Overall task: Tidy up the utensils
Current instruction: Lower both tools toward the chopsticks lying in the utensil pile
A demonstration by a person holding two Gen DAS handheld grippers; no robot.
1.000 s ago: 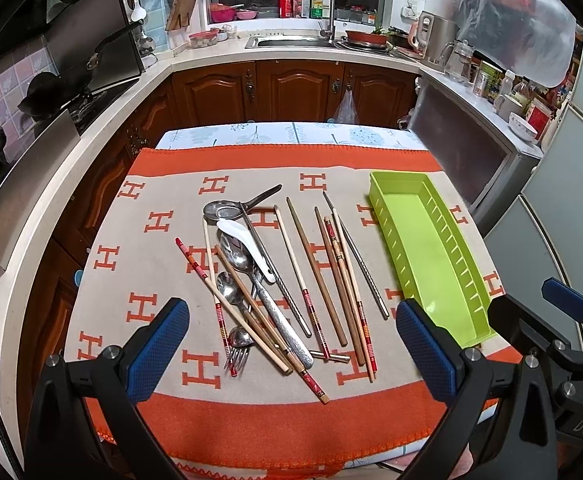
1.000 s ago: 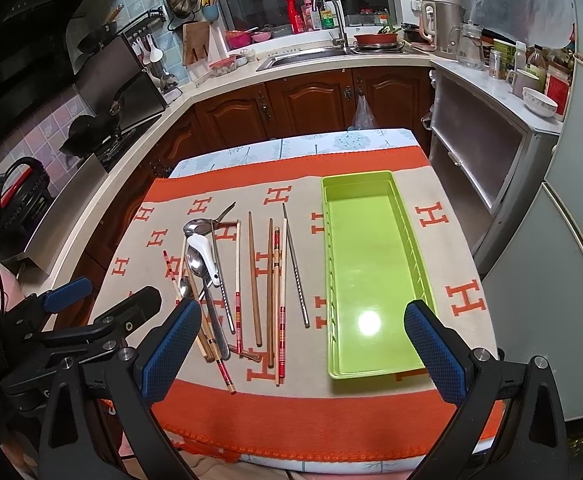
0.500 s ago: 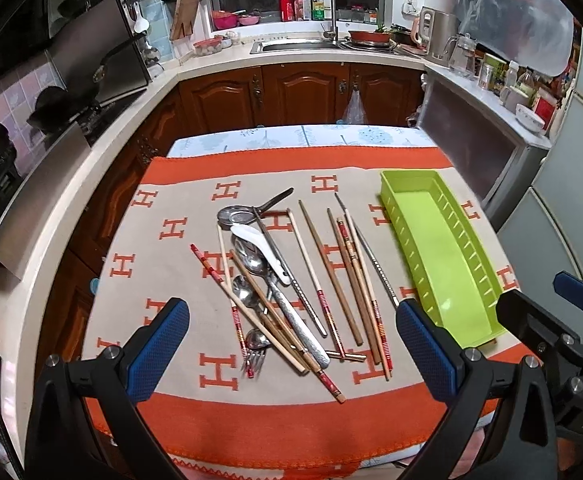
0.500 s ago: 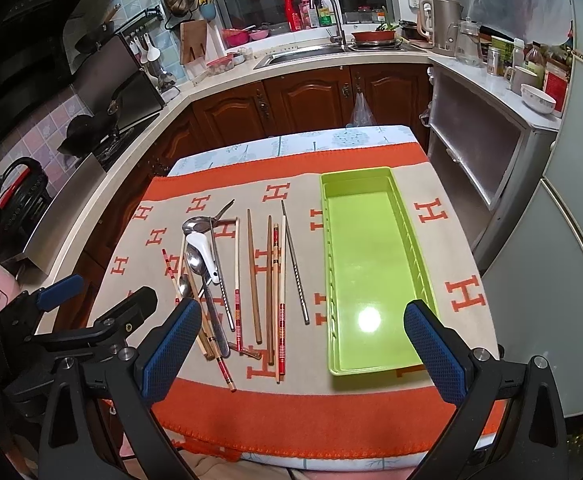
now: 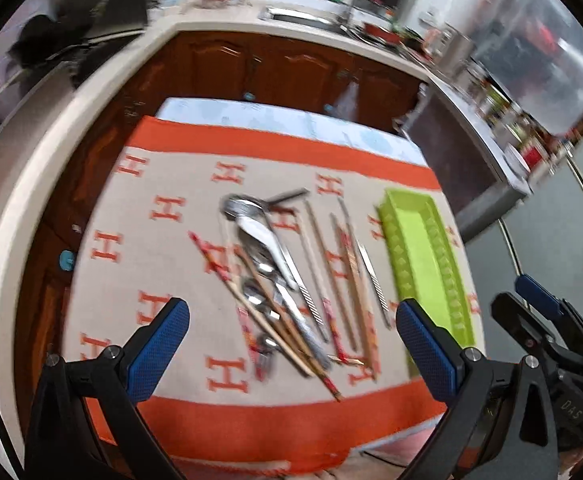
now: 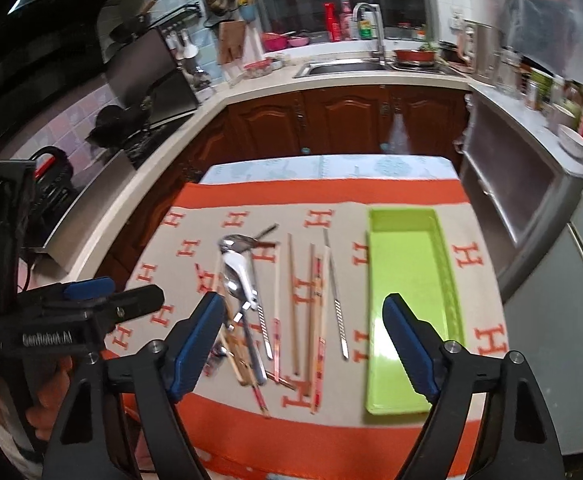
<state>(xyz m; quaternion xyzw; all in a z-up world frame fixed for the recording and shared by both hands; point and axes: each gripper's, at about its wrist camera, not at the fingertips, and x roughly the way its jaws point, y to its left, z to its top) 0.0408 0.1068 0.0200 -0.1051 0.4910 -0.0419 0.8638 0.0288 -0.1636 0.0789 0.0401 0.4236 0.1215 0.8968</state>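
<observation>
A pile of utensils lies on the orange and beige cloth: metal spoons (image 5: 251, 210), a white spoon (image 6: 237, 266), a fork, wooden and patterned chopsticks (image 6: 293, 304), metal chopsticks (image 6: 335, 300). An empty lime-green tray (image 6: 407, 280) stands to their right, also in the left wrist view (image 5: 423, 252). My left gripper (image 5: 291, 344) is open and empty above the near end of the pile. My right gripper (image 6: 303, 340) is open and empty above the chopsticks, left of the tray.
The table (image 6: 331, 166) stands in a kitchen, with brown cabinets (image 6: 331, 120) behind, a stove counter (image 6: 139, 148) to the left and a steel unit (image 6: 523, 184) to the right. The left gripper's body (image 6: 71, 320) shows at the left of the right wrist view.
Both grippers have moved forward and down toward the table; the utensils look larger. The left view is motion-blurred and tilted. The right gripper has shifted left, over the chopsticks. Nothing was grasped.
</observation>
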